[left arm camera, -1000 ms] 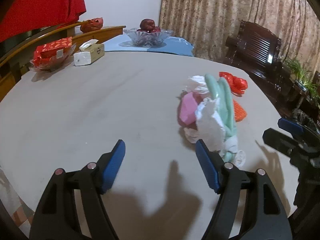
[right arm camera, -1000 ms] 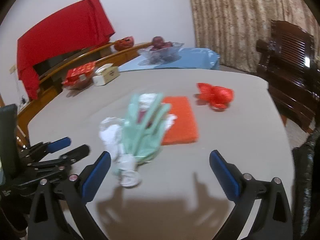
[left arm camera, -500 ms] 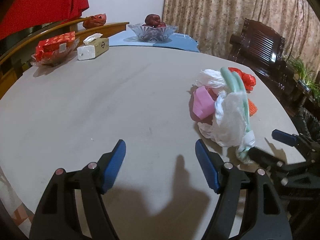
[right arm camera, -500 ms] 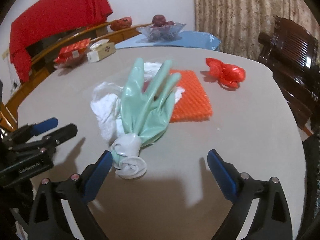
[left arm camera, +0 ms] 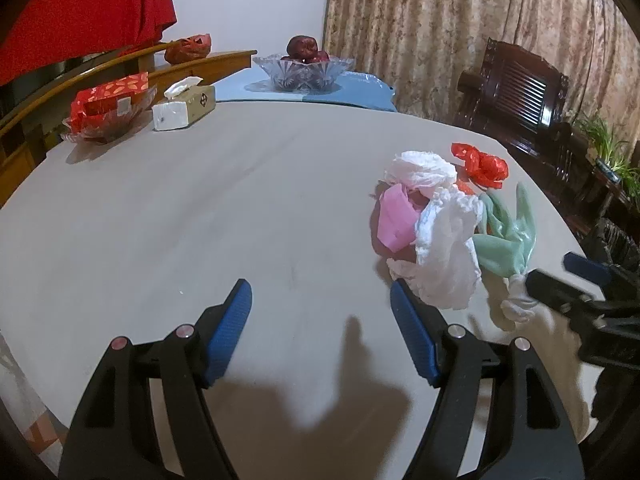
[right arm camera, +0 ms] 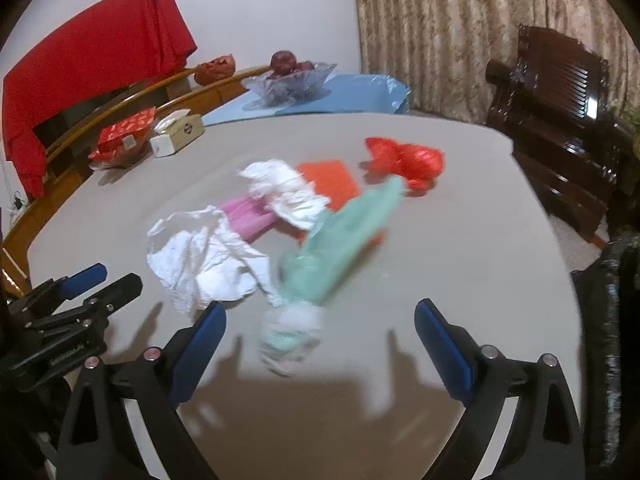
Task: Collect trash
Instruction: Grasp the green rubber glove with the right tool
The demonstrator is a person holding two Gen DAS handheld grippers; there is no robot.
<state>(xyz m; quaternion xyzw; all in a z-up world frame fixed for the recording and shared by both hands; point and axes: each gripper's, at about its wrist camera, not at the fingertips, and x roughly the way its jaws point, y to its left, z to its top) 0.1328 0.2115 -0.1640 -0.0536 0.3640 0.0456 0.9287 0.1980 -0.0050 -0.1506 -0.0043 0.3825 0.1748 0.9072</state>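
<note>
Two hand-held tools close on a heap of litter on a round grey counter (left arm camera: 168,216). The right tool (right arm camera: 320,332) stands with its jaws spread wide and nothing between the pads, the knotted white cuff of a pale green rubber glove (right arm camera: 340,240) lying just ahead of it and slightly toward its left finger. The left tool (left arm camera: 320,312) is likewise wide open and holds nothing; a crumpled white tissue (left arm camera: 448,252) lies against the tip of its right finger, with a pink paper scrap (left arm camera: 396,220) and a second white wad (left arm camera: 420,170) farther ahead on that side.

Beyond the glove, from the right tool, lie an orange textured sheet (right arm camera: 332,180) and a red plastic wrapper (right arm camera: 404,160). A dark bag (right arm camera: 612,320) hangs off the counter edge to that tool's right, likely the bin.

The risk looks plain enough: the glove is limp and slick, and a pinch on the loose cuff alone could let it slide free or drag the tissue touching it. The view from the right tool is blurred, so alignment is uncertain. The two tools are near each other and could collide if both close on the heap together.
</note>
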